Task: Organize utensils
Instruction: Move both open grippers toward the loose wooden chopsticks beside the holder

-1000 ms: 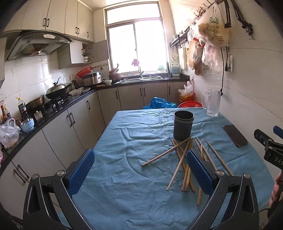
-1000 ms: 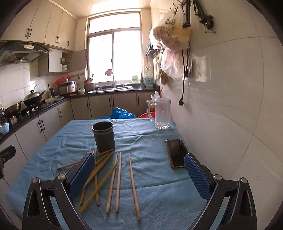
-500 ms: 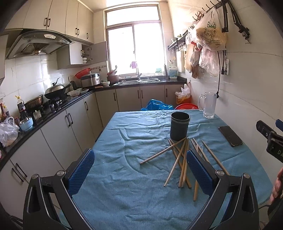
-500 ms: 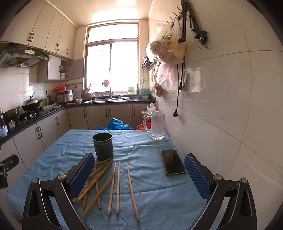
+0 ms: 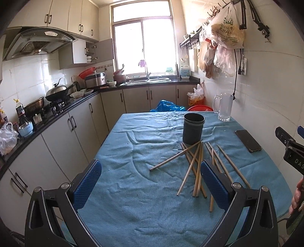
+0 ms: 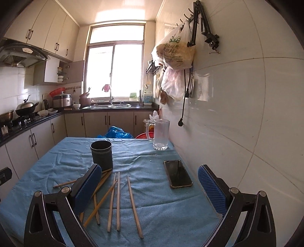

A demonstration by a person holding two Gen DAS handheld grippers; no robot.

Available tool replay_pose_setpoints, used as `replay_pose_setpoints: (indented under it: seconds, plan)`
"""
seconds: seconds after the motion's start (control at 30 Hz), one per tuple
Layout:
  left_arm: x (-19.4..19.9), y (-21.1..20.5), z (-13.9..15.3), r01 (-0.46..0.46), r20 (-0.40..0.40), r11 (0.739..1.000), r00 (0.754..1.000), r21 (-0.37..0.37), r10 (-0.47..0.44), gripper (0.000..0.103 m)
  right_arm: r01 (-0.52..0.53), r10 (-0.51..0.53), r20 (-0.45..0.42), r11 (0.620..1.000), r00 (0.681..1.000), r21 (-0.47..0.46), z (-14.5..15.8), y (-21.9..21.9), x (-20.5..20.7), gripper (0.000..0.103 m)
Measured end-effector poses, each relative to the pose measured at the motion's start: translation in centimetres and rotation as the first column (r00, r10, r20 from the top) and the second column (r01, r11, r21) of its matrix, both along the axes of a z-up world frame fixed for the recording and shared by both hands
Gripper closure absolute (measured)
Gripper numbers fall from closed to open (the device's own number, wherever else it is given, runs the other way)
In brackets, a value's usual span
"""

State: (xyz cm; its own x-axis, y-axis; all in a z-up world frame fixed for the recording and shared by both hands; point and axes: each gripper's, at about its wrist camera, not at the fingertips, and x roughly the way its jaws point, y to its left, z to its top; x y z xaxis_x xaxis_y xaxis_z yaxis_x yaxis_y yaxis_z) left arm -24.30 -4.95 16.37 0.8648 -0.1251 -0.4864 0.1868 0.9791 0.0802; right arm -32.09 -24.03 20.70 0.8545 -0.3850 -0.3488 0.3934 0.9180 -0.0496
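Both tongs, left (image 5: 151, 187) and right (image 6: 150, 187), gape empty above the blue-clothed counter (image 5: 117, 190). About nine chopsticks (image 5: 197, 167) lie scattered before one dark holder (image 5: 193, 128); one phone (image 6: 177, 173) and one glass mug (image 6: 161, 134) near the right edge; left half bare.

daylight pours in through the window (image 5: 144, 43) at the far end, blown out to white, with a glow on the ceiling (image 6: 121, 11) in the right view. the tiled wall (image 6: 237, 91) carries soft glare. the tabletop (image 5: 133, 152) is evenly lit, shadows faint. fisheye bending curves the cabinets; corners go black.
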Motion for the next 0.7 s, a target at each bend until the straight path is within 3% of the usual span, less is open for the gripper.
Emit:
replay_pose_setpoints:
  seconds: [0.4, 0.6, 0.7]
  plan:
    - [3.8, -0.9, -2.6, 0.011, -0.100, 0.999, 0.995, 0.035, -0.008, 0.000, -0.017, 0.020, -0.094, 0.999, 0.995, 0.031, -2.9, -1.1, 3.2, 0.000]
    - [7.7, -1.5, -3.6, 0.079, -0.169, 0.995, 0.983, 0.059, -0.068, 0.000, -0.048, 0.062, -0.175, 0.996, 0.983, 0.080, -4.7, -2.3, 5.7, 0.000]
    - [10.7, -2.2, -4.1, 0.150, -0.229, 0.988, 0.964, 0.045, -0.136, 0.000, -0.072, 0.100, -0.220, 0.989, 0.970, 0.132, -5.6, -3.7, 7.5, 0.000]
